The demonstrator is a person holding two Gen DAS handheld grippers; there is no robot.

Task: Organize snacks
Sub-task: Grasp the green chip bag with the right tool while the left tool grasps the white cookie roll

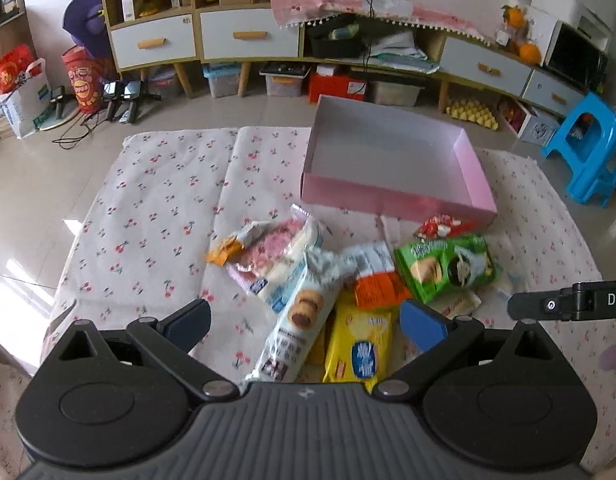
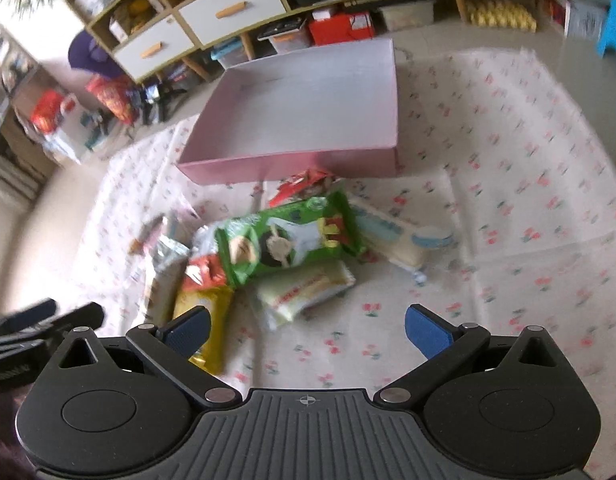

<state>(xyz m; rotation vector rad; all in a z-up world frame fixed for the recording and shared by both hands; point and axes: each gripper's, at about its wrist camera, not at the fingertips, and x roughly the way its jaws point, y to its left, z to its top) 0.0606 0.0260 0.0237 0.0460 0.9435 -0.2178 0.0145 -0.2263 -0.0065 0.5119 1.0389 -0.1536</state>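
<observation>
A pile of snack packs lies on a cherry-print cloth (image 1: pixel 156 200) in front of an empty pink box (image 1: pixel 387 152), which also shows in the right wrist view (image 2: pixel 308 112). The pile holds a white cookie pack (image 1: pixel 300 320), a yellow pack (image 1: pixel 359 344), an orange pack (image 1: pixel 379 286) and a green pack (image 1: pixel 443 268) (image 2: pixel 288 240). My left gripper (image 1: pixel 306 324) is open above the white and yellow packs. My right gripper (image 2: pixel 306 330) is open above a pale yellow pack (image 2: pixel 304 292), holding nothing.
Low cabinets with drawers (image 1: pixel 248 36) and storage bins line the far wall. A blue plastic stool (image 1: pixel 587 148) stands at the right. Bags (image 1: pixel 24 88) sit on the tiled floor at the left. The right gripper's body (image 1: pixel 567 302) shows at the left view's right edge.
</observation>
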